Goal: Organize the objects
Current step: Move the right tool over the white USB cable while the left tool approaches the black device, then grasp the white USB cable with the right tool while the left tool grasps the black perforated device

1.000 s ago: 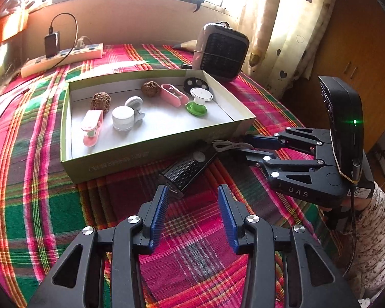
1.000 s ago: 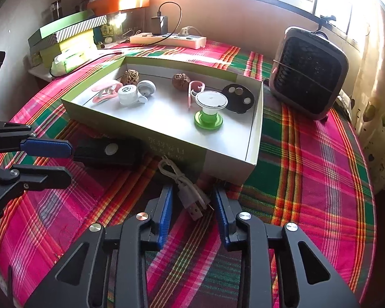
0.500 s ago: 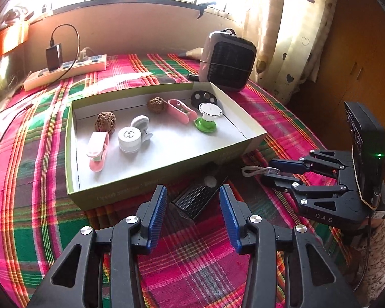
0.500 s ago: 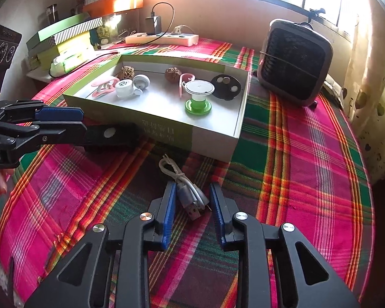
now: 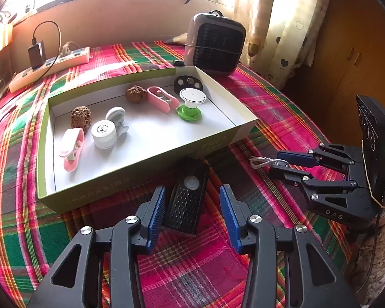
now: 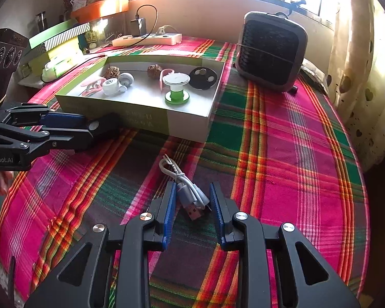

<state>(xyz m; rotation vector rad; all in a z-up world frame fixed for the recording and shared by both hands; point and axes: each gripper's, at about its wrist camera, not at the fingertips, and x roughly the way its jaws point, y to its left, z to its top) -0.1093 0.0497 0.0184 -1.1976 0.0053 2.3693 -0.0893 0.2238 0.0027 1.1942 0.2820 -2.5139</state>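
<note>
On a plaid-covered table (image 5: 282, 118), a shallow box (image 5: 146, 179) already holds small odds and ends: two pink clips (image 5: 73, 146), two walnuts (image 5: 80, 116), a white jar (image 5: 104, 137), a green-footed spool (image 5: 191, 102) and a black disc (image 5: 188, 83). Just in front of the box's near wall lies a black grater (image 5: 186, 202). The left gripper (image 5: 192, 213) straddles it with jaws spread; one pad looks close against the grater's side, the other stands clear, so nothing is clamped. To the right, a coiled white cable (image 6: 184, 187) lies on the cloth between the pads of the right gripper (image 6: 192, 206), whose jaws sit narrow around it; whether they pinch it cannot be told. The step in hand appears to be picking up the last loose items. Next, each gripper would need to close firmly, lift, and carry its item over the box wall.
</note>
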